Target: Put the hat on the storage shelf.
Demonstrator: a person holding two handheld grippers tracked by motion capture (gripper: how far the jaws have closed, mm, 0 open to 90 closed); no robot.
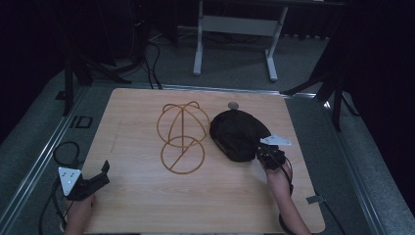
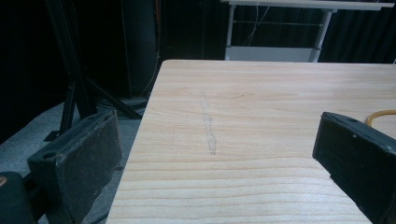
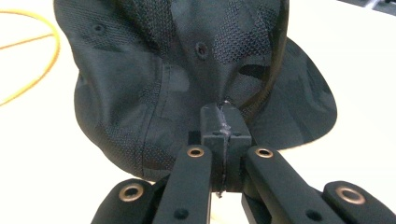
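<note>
- So, the cap (image 1: pixel 238 133) is going to be light and floppy by the look of it. It's soft fabric with a mesh-like weave, so it'll sag and fold wherever it isn't supported.
- The brim looks like the one stiffer part, so that's probably the steadier place to take hold. A pinch of crown cloth works too, though I'd guess the rest just dangles.
- Not fragile and not really slippery; woven cloth should bite well between the pads.
- Looks-wise, it's black with a faint camo pattern, stitched panels and little eyelet holes, all clear in the right gripper view (image 3: pixel 187 70).
- It lies on the counter (image 1: pixel 147 196), right of centre, just beside the wire hat stand (image 1: pixel 181 137), which sits to its left. A small grey round thing (image 1: pixel 233 105) lies just past its far edge.
- The right gripper (image 1: pixel 270 155) is at the cap's near right edge, jaws clamped tight on a fold of the fabric.
- The left gripper (image 1: pixel 98 178) sits at the near left corner, well apart from everything, jaws spread wide with nothing between them.
</note>
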